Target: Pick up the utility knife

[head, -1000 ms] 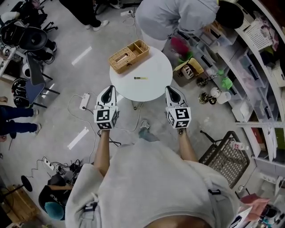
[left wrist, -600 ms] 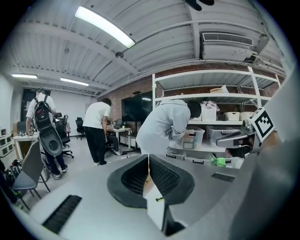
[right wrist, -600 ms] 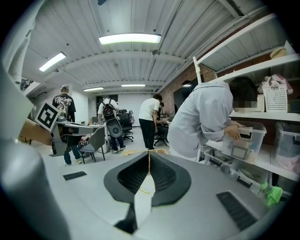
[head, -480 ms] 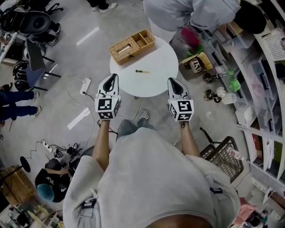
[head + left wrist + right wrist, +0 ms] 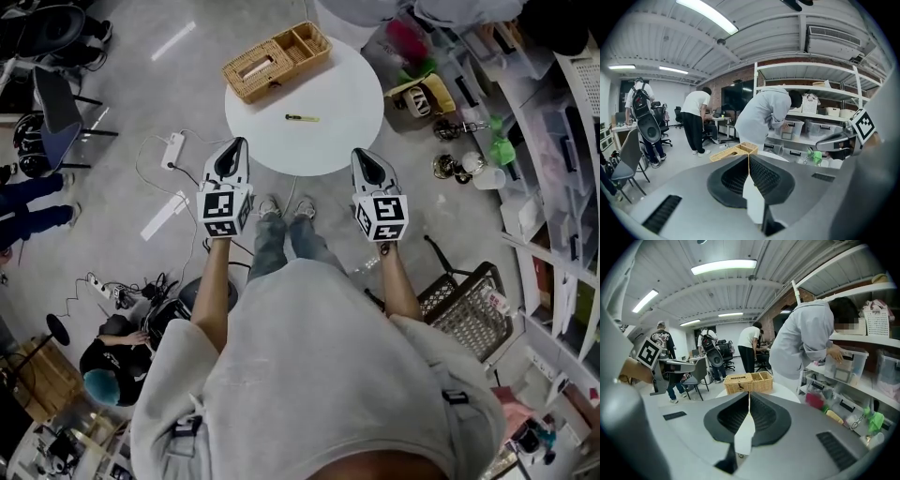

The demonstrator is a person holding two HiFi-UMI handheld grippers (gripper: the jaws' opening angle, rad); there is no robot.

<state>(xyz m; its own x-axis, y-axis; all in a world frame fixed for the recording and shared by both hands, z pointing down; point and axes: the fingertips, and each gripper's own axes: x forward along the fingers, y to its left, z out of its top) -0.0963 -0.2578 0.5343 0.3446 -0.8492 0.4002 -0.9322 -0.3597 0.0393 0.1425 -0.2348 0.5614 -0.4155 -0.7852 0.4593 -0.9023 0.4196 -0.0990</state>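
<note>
on the round white table (image 5: 352, 89), on our side of the wicker basket (image 5: 275, 61), lies the utility knife (image 5: 302, 118), its long axis running side to side across the head view. we hold the left gripper (image 5: 238, 142) and the right gripper (image 5: 361, 153) near the table's closest edge, each with its jaws pressed together on nothing. the knife sits ahead and between them, about equally far from both, so we judge either could reach. neither gripper view shows the knife, since each gripper's own body blocks it. it is also too small for us to tell blade end from handle.
</note>
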